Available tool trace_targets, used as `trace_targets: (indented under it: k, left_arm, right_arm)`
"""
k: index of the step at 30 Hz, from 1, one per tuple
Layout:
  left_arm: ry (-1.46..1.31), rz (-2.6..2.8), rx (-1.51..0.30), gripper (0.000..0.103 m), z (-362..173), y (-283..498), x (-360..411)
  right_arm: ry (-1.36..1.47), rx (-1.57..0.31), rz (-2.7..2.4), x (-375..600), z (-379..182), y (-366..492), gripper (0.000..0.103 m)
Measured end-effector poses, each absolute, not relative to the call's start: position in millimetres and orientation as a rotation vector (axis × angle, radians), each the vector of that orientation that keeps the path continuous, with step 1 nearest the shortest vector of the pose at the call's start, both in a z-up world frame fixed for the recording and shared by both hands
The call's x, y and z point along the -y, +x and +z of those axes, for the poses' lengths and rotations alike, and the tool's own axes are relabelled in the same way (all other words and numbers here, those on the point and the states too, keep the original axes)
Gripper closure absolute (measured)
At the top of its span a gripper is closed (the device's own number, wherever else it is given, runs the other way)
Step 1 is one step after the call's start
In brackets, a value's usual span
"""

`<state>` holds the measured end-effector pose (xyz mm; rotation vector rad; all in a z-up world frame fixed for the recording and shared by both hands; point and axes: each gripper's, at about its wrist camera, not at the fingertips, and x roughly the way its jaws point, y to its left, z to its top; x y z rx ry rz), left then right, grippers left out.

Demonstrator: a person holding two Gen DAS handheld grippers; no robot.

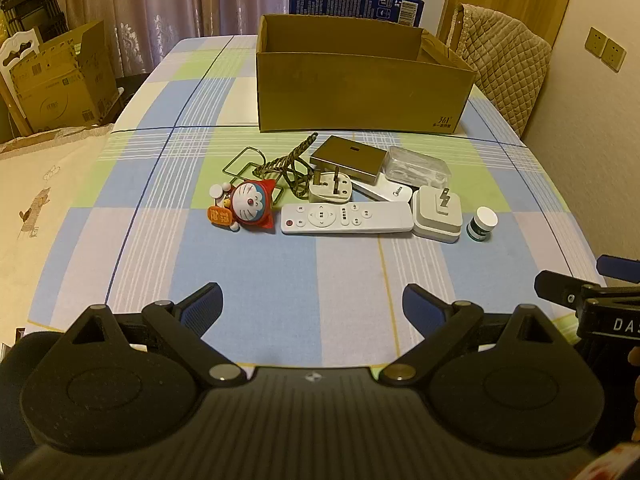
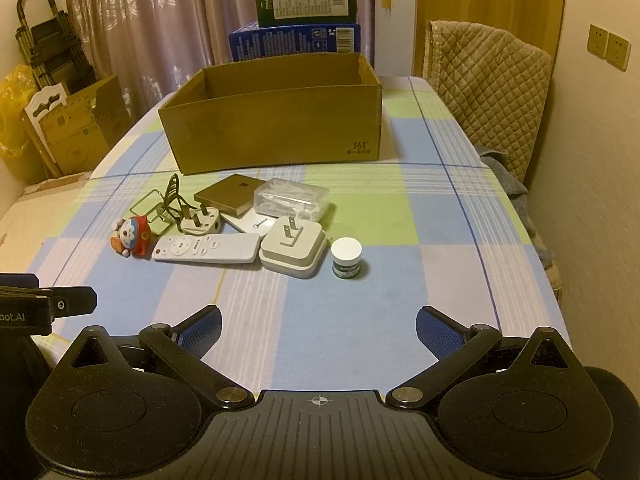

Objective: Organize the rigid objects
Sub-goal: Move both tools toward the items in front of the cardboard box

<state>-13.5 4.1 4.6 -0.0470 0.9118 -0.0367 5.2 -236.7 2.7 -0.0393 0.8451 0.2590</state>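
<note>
Both wide, nothing held: left gripper (image 1: 312,304) view catches fingertips (image 1: 634,356) at 3 o'clock, right gripper (image 2: 318,326) view alone shows yellow bag (image 2: 12,112) at 9 o'clock.

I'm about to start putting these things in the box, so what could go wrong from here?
1. The white plug lies tangled with the wire stand; lifting one may drag the other.
2. The bronze box rests on the second remote, so pulling that remote could shift it.
3. The small jar stands upright alone; the open right gripper could tip it.
</note>
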Motion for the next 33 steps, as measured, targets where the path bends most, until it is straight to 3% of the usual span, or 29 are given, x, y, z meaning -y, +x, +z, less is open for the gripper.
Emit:
trace_targets:
  k: [33]
  left_arm:
    - [-0.060,-0.038,-0.932,0.008,-3.1,-13.5,-2.4]
  right_arm:
    - [-0.037,-0.850,0.261,237.6,-1.9,4.8,0.002]
